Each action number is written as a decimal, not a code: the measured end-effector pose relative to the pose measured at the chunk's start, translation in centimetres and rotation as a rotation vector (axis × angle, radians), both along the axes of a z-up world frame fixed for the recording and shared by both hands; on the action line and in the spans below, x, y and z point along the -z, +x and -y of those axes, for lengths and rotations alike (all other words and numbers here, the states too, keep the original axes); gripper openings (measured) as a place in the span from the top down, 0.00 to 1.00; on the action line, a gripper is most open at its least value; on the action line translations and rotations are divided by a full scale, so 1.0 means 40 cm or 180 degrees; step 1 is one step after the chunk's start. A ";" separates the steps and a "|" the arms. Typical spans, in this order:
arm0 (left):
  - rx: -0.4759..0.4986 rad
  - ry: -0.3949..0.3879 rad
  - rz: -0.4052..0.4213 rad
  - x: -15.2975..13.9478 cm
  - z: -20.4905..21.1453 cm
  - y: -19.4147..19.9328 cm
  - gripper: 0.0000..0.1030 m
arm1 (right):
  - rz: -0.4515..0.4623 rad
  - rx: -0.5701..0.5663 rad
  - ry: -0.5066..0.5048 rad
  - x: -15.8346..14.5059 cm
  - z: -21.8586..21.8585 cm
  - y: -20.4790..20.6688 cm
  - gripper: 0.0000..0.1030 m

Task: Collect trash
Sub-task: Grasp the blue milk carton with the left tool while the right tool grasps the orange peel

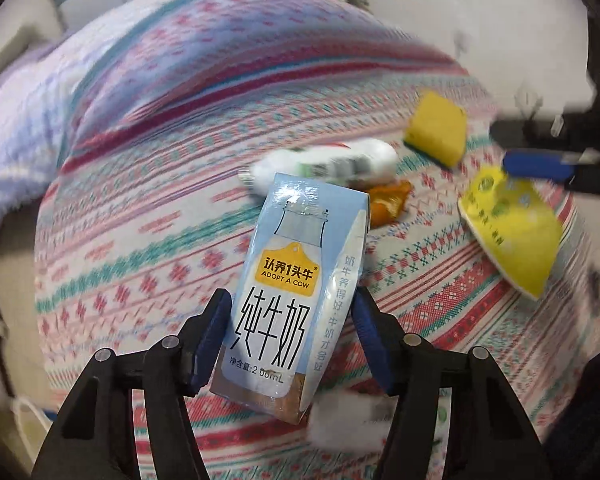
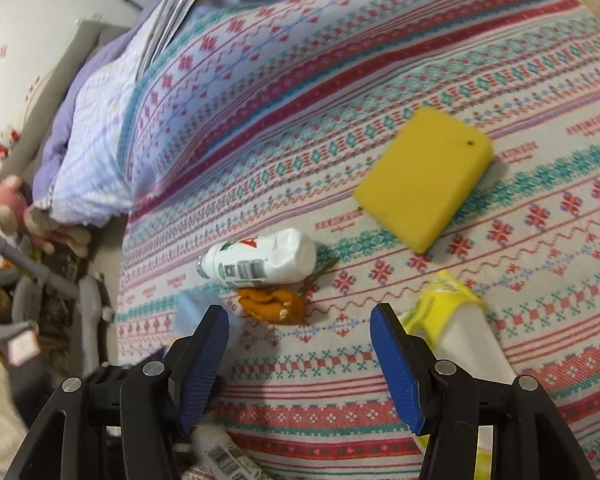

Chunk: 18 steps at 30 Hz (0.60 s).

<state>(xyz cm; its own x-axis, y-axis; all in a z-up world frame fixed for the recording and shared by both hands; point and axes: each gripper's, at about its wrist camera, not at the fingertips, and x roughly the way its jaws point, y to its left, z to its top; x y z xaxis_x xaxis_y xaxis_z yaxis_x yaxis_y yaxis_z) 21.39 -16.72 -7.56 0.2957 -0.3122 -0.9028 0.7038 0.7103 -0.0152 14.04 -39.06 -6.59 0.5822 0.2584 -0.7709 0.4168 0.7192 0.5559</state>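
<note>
My left gripper [image 1: 290,300] is shut on a light blue milk carton [image 1: 296,264] and holds it upright above the patterned bedspread [image 1: 160,264]. Behind the carton lie a white plastic bottle [image 1: 332,164], an orange peel [image 1: 388,200], a yellow sponge [image 1: 436,128] and a tipped yellow paper cup [image 1: 512,232]. My right gripper [image 2: 298,312] is open just above the bedspread [image 2: 340,384]. The orange peel [image 2: 272,306] lies right ahead of its fingers. The bottle [image 2: 260,260] is a little farther off. The cup [image 2: 452,320] lies against the right finger's outer side.
The sponge [image 2: 424,184] lies further back on the right. A lilac checked quilt [image 2: 96,160] is bunched at the bed's left side. Cluttered floor with a stuffed toy [image 2: 16,204] lies beyond the left edge. A white barcoded tube [image 2: 224,456] lies under the right gripper.
</note>
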 end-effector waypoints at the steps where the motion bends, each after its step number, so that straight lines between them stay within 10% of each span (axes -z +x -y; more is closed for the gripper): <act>1: -0.0067 -0.0066 -0.0028 -0.010 -0.029 0.003 0.38 | -0.0015 -0.0054 -0.0040 0.003 -0.012 0.009 0.38; 16: -0.1207 -0.0584 -0.0532 -0.004 -0.363 0.033 0.38 | -0.0414 -0.0929 -0.1116 0.139 -0.189 0.178 0.39; 18: -0.1252 -0.0653 -0.0522 -0.006 -0.380 0.037 0.38 | -0.0412 -0.0929 -0.1142 0.158 -0.189 0.185 0.55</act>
